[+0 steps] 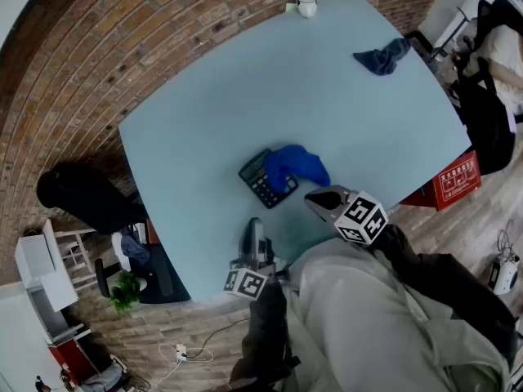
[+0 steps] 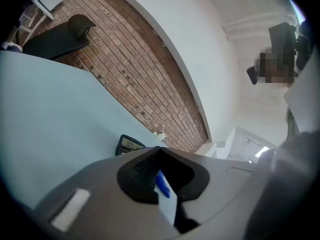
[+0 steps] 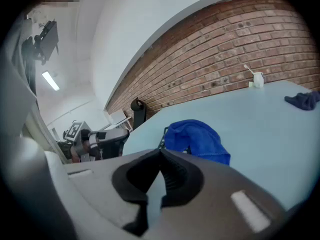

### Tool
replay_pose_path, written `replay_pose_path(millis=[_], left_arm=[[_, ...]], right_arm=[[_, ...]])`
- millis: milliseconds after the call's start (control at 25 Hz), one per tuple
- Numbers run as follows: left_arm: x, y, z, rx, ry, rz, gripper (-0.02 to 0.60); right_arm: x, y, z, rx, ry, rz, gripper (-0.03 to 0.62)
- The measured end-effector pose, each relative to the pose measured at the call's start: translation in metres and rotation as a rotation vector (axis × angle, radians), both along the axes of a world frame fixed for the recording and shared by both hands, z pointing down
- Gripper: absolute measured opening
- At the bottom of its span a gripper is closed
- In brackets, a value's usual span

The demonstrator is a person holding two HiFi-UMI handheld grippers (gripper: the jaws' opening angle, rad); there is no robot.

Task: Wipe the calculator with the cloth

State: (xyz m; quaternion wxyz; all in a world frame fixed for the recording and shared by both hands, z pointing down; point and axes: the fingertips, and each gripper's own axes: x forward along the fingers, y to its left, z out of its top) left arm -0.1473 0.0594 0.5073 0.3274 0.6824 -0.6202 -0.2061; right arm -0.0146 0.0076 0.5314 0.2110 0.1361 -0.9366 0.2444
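A black calculator (image 1: 258, 180) lies near the middle of the pale blue table (image 1: 204, 121). A bright blue cloth (image 1: 295, 164) is bunched over its right part. In the right gripper view the cloth (image 3: 197, 140) sits just beyond my jaws, hiding most of the calculator (image 3: 163, 137). My right gripper (image 1: 314, 201) is shut and empty, just short of the cloth. My left gripper (image 1: 256, 224) is shut and empty, near the table's front edge, a little short of the calculator (image 2: 129, 144). Both gripper views show the tips pressed together: the left gripper (image 2: 160, 148) and the right gripper (image 3: 161, 151).
A second, darker blue cloth (image 1: 382, 56) lies at the table's far right. A white mug (image 1: 306, 4) with a spoon stands at the far edge. A black chair (image 1: 82, 196) stands left of the table, a red box (image 1: 453, 180) on the floor at right.
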Motion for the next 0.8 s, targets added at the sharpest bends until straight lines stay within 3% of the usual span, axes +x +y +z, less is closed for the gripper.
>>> replay_pose_path(millis=[560,800], left_arm=[[-0.008,-0.029,0.009,-0.003,0.009,0.047,-0.002],[-0.03,-0.051,0.031,-0.037,-0.064,0.085,0.0]], right_arm=[[0.0,-0.022,0.0,0.035,-0.007,0.059,0.002],[-0.005,-0.039,0.006,0.235,0.116,-0.024,0.002]])
